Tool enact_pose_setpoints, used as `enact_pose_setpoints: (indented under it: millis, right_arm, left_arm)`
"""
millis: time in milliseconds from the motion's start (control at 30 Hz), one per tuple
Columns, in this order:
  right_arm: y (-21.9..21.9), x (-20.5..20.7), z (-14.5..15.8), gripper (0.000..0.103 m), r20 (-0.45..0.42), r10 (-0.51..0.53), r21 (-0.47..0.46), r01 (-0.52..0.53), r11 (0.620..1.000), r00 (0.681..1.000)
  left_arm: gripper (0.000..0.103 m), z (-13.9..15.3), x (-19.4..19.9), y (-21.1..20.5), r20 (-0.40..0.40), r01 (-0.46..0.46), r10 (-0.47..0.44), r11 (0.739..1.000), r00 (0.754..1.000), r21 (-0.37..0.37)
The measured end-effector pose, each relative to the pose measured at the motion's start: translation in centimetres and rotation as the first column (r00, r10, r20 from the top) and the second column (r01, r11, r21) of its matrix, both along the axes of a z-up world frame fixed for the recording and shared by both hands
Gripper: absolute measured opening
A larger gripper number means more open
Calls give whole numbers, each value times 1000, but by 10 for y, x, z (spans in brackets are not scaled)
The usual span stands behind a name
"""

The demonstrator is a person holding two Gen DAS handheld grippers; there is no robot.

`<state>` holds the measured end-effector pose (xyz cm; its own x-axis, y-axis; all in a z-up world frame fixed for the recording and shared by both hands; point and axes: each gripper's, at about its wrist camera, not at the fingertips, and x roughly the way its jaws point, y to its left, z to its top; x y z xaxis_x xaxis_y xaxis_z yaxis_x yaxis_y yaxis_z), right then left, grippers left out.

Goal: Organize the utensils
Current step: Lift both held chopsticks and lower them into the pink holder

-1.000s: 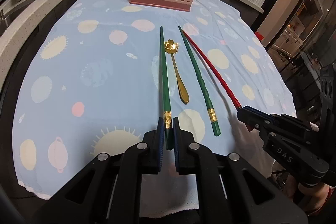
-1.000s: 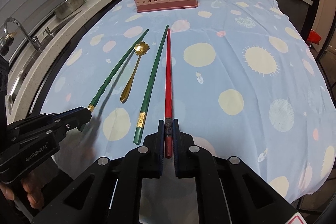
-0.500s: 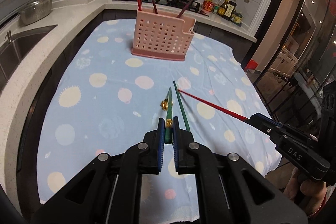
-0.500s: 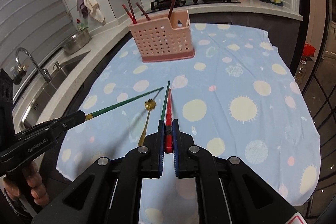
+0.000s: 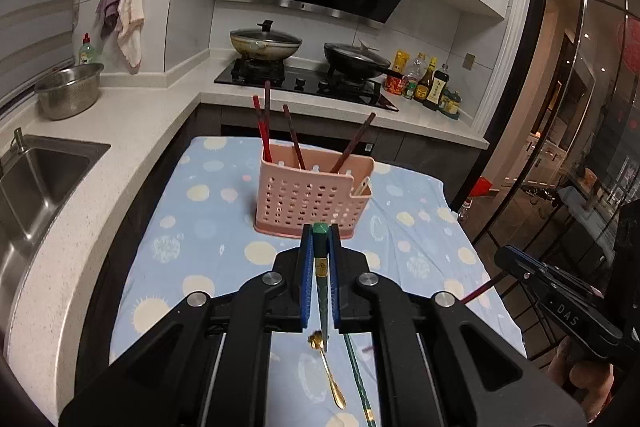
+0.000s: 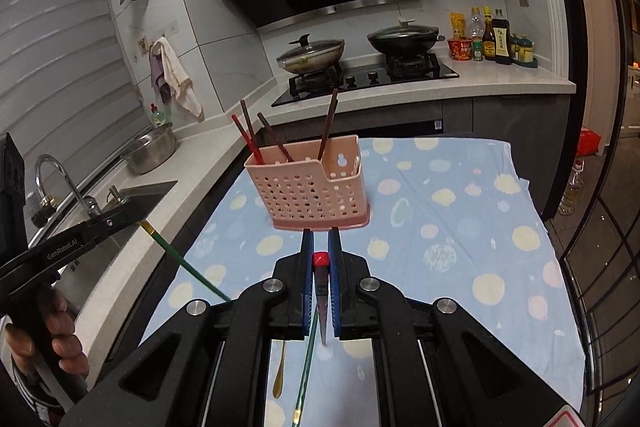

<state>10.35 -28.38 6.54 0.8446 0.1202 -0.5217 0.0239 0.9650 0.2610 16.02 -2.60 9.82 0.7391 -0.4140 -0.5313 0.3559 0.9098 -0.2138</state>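
Left gripper (image 5: 319, 239) clamped on a green chopstick (image 5: 320, 269), thick end up between the blue pads, thin tip hanging down toward the cloth. Right gripper (image 6: 321, 247) clamped the same way on a red chopstick (image 6: 321, 261), tip pointing down. Both pieces lifted clear of the surface (image 5: 208, 227) with its spotted blue cloth, held in front of the pink holder (image 5: 312, 195) but not yet over its rim. Below, on the cloth: a gold spoon (image 5: 328, 375) and a second green chopstick (image 5: 358, 379), lying just beside each other, untouched. Ahead, inside the holder, several dark red chopsticks (image 5: 294, 139) already standing. By the look of it, roughly midway: some pieces stowed, two in the air needing to go in, two waiting for a later trip.
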Motion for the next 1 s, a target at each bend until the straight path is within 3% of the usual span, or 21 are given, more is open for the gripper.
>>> enact_pose_setpoints:
  millis: [333, 733, 867, 1000]
  right_arm:
    - [-9, 60, 44, 7, 102, 1, 26, -4, 1000, 995]
    - [-6, 155, 114, 7, 244, -16, 21, 11, 1000, 970]
    - [-6, 185, 115, 7, 244, -23, 25, 18, 1000, 969]
    - [-4, 209, 96, 7, 195, -23, 28, 17, 999, 980]
  left_arm:
    - [7, 40, 56, -5, 87, -33, 32, 999, 996, 1]
    - [7, 113, 136, -17, 225, -60, 63, 998, 972, -22]
    - [7, 115, 163, -20, 226, -69, 73, 997, 972, -25]
    - [7, 96, 186, -25, 184, -71, 71, 997, 980, -5]
